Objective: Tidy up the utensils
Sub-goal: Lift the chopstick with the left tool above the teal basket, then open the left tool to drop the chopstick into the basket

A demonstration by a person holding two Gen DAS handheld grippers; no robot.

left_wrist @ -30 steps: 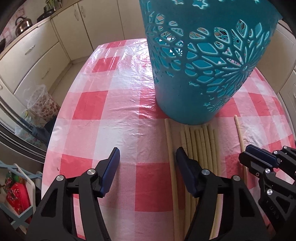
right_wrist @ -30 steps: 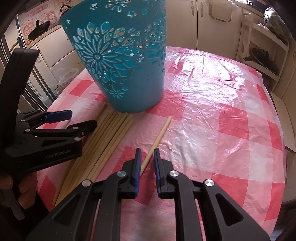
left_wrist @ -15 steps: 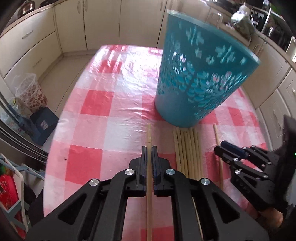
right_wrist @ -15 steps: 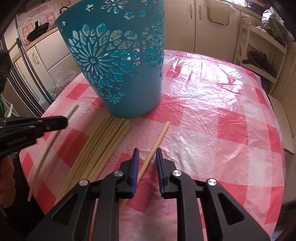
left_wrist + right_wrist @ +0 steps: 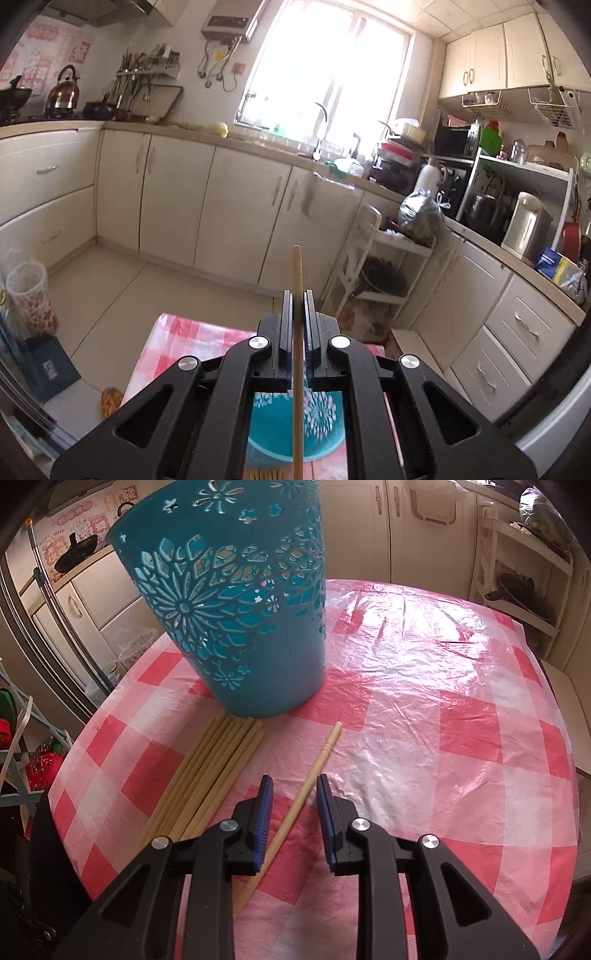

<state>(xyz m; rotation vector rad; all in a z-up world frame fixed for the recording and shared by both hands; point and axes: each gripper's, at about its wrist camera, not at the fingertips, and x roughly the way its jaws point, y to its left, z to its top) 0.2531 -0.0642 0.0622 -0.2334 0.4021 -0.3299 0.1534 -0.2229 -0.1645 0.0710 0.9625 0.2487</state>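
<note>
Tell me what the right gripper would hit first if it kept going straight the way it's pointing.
Likely the single chopstick lying between the open right gripper fingers, then the checked tablecloth under it. The teal basket stands farther ahead and left, though depth is uncertain.

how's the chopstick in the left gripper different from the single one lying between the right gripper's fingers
The held chopstick is clamped in the shut left gripper, raised above the teal basket. The loose chopstick lies flat on the checked tablecloth; the right gripper has been opening, its pads clear of it. Both look like plain pale wood.
</note>
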